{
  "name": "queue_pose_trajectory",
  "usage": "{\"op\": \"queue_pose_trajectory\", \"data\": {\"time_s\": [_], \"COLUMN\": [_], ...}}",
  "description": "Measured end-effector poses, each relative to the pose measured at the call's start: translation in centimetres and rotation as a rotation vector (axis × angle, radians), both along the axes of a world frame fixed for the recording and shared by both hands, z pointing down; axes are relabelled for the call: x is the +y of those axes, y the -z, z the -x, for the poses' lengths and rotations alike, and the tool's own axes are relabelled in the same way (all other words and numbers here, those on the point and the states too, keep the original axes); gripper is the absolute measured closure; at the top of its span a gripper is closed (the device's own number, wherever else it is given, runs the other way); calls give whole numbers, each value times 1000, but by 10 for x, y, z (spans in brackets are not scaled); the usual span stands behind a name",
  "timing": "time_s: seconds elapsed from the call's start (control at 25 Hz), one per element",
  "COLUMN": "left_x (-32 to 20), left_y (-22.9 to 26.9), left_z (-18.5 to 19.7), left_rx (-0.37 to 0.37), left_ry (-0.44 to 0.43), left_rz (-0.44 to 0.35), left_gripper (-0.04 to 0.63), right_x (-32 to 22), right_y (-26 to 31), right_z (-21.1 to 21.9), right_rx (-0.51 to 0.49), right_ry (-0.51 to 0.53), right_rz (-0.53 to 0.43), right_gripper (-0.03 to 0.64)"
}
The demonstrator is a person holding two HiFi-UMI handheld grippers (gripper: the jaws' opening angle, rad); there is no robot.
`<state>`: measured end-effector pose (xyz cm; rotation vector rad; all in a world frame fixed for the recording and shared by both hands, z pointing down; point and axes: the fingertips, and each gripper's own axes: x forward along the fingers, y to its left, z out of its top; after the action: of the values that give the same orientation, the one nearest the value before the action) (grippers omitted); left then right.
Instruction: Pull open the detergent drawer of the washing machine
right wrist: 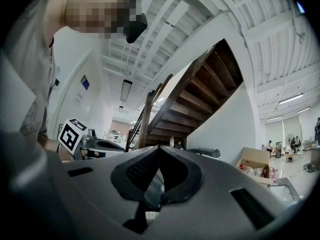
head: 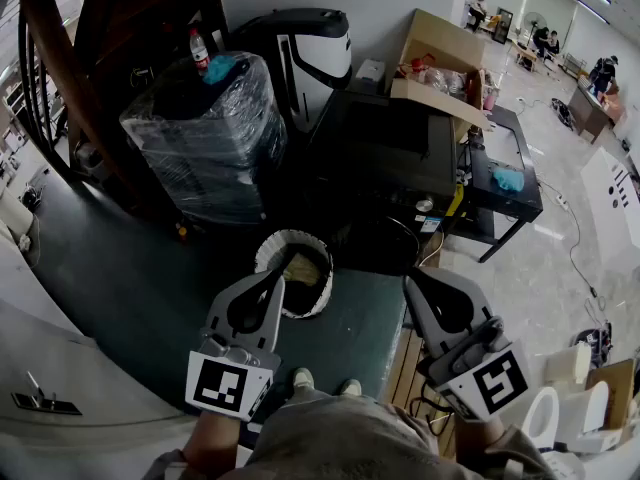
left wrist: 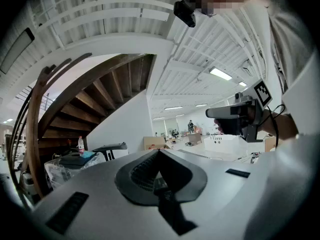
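I cannot pick out a washing machine or its detergent drawer in any view. In the head view my left gripper and right gripper are held level side by side in front of the person's body, over a dark green floor. Both point away. Each has its jaws together with nothing between them. The left gripper view shows its own shut tips and the right gripper off to the right. The right gripper view shows its tips meeting, and the left gripper with its marker cube at the left.
A round woven basket stands just beyond the left gripper. Behind it are a plastic-wrapped dark stack with a bottle on top, a black cabinet, a cardboard box and a wooden staircase. A white surface lies at lower left.
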<state>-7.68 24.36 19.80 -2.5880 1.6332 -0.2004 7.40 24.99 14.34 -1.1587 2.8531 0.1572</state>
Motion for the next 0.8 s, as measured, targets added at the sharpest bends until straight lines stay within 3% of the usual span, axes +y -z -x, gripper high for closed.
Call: {"op": "queue_pose_trajectory", "data": {"time_s": [0.32,0.8], "left_x": [-3,-6], "left_y": [0,2], "left_z": [-10,-33], "left_rx": [-21,-44], "left_ry": [-1,8], "left_rz": [-16,-58], "left_gripper": [580,578], "right_x": [-5,-6], "right_y": [-11,-24], "right_z": [-17,-41], "right_rx": [51,49], "right_ry": [-8,11], "right_rz": [5,32], "right_gripper": [586,586]}}
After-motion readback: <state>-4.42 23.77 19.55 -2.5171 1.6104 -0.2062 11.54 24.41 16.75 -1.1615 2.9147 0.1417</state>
